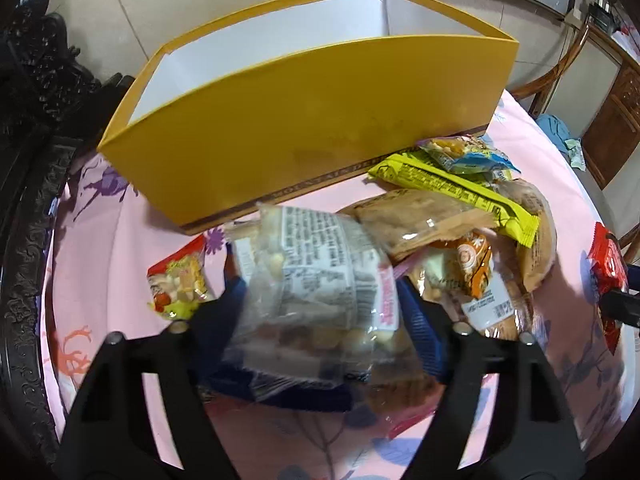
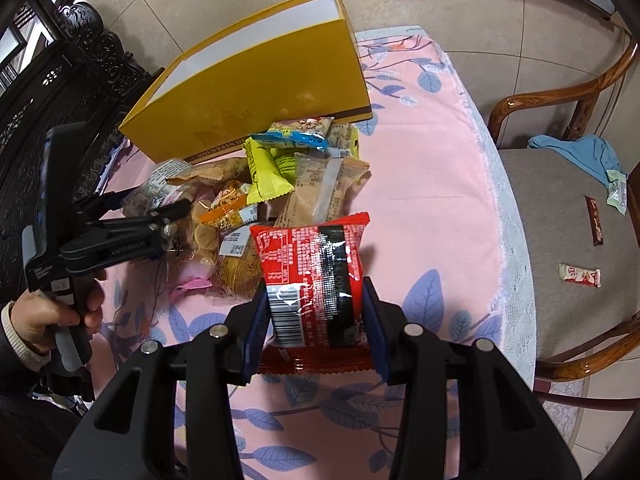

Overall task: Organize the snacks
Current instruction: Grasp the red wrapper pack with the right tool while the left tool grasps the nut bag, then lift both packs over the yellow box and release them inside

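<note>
A pink leaf-printed tablecloth (image 2: 424, 184) covers the table, and at its far side stands the open yellow cardboard box with white inner walls (image 1: 304, 128), apparently empty as far as its inside shows. Against the box's near wall lies the heap of loose wrapped snacks (image 2: 280, 176), among them a long yellow-green bar wrapper (image 1: 456, 192) lying slantwise and a small red-and-yellow candy packet (image 1: 180, 284) off to the left.

The left gripper (image 1: 320, 304) is clamped around a clear plastic bag of pale round sweets with a white printed label (image 1: 316, 296), its blue pads pressing both sides; the bag's long axis runs forward toward the box. The right gripper (image 2: 316, 312) grips a glossy red foil packet with a barcode (image 2: 312, 268), held upright above the cloth.

The box lies straight ahead of the left gripper and close, with only the near wall to clear; from the right gripper it sits ahead and to the left, beyond the heap. The left hand therefore seems the nearer one for a drop.
</note>
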The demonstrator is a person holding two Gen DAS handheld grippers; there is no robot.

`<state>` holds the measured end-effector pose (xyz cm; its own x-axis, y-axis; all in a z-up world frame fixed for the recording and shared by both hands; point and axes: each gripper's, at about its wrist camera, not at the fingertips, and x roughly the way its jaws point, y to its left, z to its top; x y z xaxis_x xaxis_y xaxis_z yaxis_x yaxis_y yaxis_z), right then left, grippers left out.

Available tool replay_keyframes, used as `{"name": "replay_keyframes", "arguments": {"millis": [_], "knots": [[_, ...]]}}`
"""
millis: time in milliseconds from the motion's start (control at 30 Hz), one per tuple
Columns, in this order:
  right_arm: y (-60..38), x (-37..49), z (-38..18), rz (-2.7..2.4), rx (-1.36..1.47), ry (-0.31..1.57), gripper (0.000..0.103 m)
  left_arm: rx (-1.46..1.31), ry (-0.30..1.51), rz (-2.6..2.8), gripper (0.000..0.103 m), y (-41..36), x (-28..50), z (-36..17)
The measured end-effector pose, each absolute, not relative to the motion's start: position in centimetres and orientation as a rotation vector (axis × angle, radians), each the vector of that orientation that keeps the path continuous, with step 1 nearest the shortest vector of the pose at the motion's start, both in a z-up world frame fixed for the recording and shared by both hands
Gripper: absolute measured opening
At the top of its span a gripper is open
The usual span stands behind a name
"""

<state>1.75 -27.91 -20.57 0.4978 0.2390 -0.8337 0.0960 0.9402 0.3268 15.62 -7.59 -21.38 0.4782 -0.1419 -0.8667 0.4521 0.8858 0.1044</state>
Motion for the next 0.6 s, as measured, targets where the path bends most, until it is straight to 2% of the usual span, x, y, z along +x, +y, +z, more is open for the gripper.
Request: {"name": "replay_keyframes", "arguments": {"millis": [233,600], "knots": [[-27.7,1.7,-20.2,0.094,0.351,1.036,0.044,0.309,0.992,-0.394,0.056,-6.4,14.5,-20.3],[-27.0,1.8,-18.6,0.125,0.329,1.004,0.044,0.213,0.958,-0.433,0.053,-4.0,11.0,-16.8]]}}
